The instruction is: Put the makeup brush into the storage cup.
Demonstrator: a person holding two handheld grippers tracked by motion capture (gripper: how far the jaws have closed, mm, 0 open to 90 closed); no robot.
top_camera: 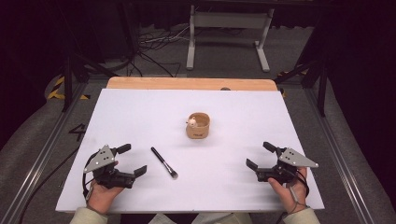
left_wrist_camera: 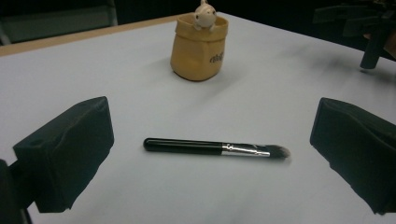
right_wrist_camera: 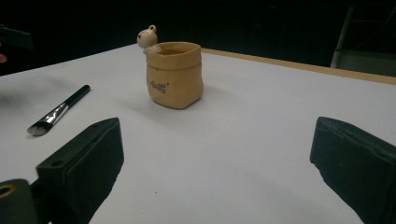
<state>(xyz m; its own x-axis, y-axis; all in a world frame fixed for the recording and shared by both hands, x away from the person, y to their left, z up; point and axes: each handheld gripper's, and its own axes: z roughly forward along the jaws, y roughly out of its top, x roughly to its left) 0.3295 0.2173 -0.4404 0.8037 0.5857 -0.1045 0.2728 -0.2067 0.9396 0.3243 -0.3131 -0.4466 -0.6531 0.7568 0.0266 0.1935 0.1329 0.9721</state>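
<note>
A black-handled makeup brush point(top_camera: 164, 163) with a silver ferrule lies flat on the white table, bristles toward the near edge. Behind it stands a small tan sack-shaped pot point(top_camera: 198, 125) with a little white figure on its rim. My left gripper point(top_camera: 132, 160) rests at the near left, open, nothing between its jaws; in the left gripper view the brush point(left_wrist_camera: 215, 148) lies just ahead of them and the pot point(left_wrist_camera: 199, 45) farther off. My right gripper point(top_camera: 260, 155) sits at the near right, open and empty, facing the pot point(right_wrist_camera: 175, 74), with the brush point(right_wrist_camera: 58, 111) to its left.
The white table point(top_camera: 140, 112) has a wooden strip point(top_camera: 191, 83) along its far edge. Metal rails run along both sides. A white frame stand point(top_camera: 229, 32) and cables lie on the floor beyond.
</note>
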